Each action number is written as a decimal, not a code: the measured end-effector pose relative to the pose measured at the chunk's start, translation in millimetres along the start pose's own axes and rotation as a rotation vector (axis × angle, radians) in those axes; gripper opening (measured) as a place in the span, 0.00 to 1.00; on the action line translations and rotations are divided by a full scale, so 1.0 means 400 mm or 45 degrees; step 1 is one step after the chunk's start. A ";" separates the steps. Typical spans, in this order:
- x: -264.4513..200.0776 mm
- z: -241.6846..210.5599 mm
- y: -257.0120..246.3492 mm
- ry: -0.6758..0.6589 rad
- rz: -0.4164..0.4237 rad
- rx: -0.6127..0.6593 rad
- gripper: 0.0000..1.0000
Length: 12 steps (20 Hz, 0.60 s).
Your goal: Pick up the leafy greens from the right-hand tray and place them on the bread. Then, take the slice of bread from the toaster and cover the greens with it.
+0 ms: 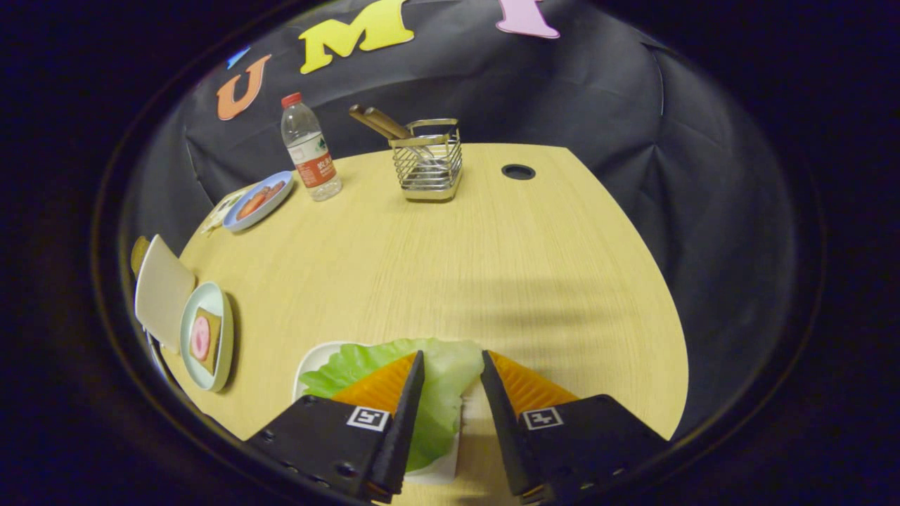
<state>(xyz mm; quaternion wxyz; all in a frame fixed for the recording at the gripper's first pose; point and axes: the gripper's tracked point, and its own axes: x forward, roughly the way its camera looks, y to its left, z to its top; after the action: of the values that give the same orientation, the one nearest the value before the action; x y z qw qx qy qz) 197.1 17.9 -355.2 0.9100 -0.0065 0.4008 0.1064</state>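
The leafy greens (439, 383), a pale green lettuce leaf, lie on a white tray (313, 362) at the near edge of the wooden table. My gripper (452, 358) is open and straddles the leaf. Its fingertips rest low over the tray, with the leaf's right part between them. To the left of the fingers, a pale round plate (190, 365) carries a square bread slice (211, 341) with a pink round of meat on it. Just beyond that plate, a light slice of bread (163, 289) stands up out of the toaster, whose body is mostly hidden.
At the far left of the table sit a blue plate of food (256, 200) and a water bottle (309, 149). A wire utensil holder (429, 165) stands at the back centre, with a cable hole (518, 171) to its right. Bare wood table (492, 267) spreads ahead of the fingers.
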 end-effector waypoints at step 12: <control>-0.057 0.040 0.051 -0.121 -0.076 -0.050 0.00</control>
<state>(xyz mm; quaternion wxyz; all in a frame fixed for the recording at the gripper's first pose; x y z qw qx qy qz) 189.8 35.1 -326.2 0.9305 -0.0312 0.3545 0.0870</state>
